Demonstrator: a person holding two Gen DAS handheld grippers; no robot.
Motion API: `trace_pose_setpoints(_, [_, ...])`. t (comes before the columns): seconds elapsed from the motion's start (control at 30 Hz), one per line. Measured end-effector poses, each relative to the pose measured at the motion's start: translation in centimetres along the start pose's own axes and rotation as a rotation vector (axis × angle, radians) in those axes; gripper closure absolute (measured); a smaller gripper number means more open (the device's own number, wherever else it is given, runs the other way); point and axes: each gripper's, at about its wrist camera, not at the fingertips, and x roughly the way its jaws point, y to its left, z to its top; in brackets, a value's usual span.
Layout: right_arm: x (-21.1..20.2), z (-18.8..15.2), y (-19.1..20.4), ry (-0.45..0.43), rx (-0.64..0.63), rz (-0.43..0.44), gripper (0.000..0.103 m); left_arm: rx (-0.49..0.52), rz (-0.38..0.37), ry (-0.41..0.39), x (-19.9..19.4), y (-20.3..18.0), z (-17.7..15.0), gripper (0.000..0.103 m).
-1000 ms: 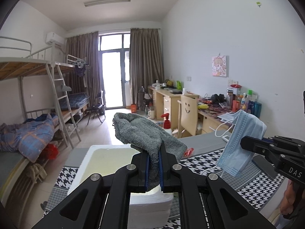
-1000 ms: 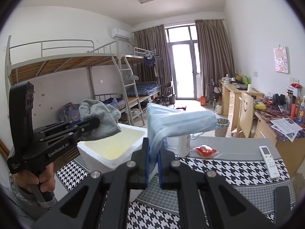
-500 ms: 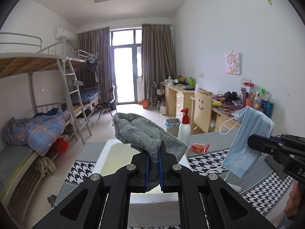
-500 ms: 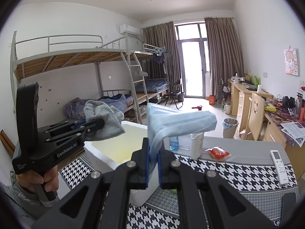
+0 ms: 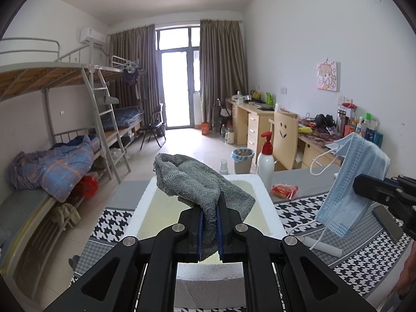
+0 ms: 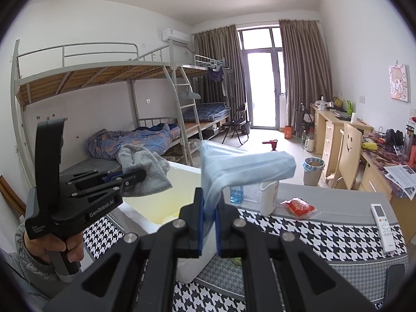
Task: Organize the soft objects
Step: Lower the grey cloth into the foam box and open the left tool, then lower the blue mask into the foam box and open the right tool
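Observation:
My left gripper [image 5: 209,230] is shut on a grey knitted cloth [image 5: 192,182] and holds it above the white foam box [image 5: 145,202] with a yellowish inside. The cloth also shows in the right wrist view [image 6: 145,170], over the box's left part [image 6: 156,202]. My right gripper [image 6: 208,230] is shut on a light blue face mask [image 6: 244,166], held in the air to the right of the box. The mask hangs with its white ear loops in the left wrist view [image 5: 351,182].
The table has a black-and-white houndstooth cover [image 6: 325,234]. On it stand a white pump bottle [image 5: 265,160], a red snack packet [image 6: 299,205], a white remote [image 6: 381,221] and a white cylinder [image 5: 322,245]. A dark phone [image 5: 387,223] lies at the right.
Both grippers have moved left and closer over the foam box, each still holding its item. The box now sits straight under the grey cloth.

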Motion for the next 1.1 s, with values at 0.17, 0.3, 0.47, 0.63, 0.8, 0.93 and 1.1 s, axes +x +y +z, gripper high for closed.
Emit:
trace_pose_setpoints(0.17, [0.4,0.1,0.2,0.006,-0.005,-0.010,0.093,-0.006,0.001,0.023,0.9,0.5,-0.2,0.093])
trace_pose_setpoints(0.3, [0.8,0.1,0.5,0.014,-0.006,-0.022,0.093,0.000,-0.008,0.038,1.5,0.6,-0.3,0.077])
trace_pose_setpoints(0.47, [1.2,0.3,0.7,0.015,-0.001,-0.033,0.093,-0.004,0.003,-0.003,0.9,0.8,-0.5,0.024])
trace_pose_setpoints(0.63, [1.1,0.7,1.0,0.000,-0.004,-0.036,0.093,-0.003,0.011,-0.048,0.3,1.0,-0.6,0.006])
trace_pose_setpoints(0.8, [1.2,1.3,1.7,-0.010,-0.016,-0.031,0.093,-0.001,0.021,-0.069,-0.4,1.3,-0.6,0.002])
trace_pose_setpoints(0.93, [1.5,1.7,2.2,-0.013,-0.032,-0.021,0.093,-0.018,0.036,-0.083,-1.0,2.0,-0.5,0.001])
trace_pose_setpoints(1.1, [1.7,2.1,2.7,-0.015,-0.044,-0.012,0.093,-0.043,0.068,-0.090,-1.3,3.1,-0.4,0.001])
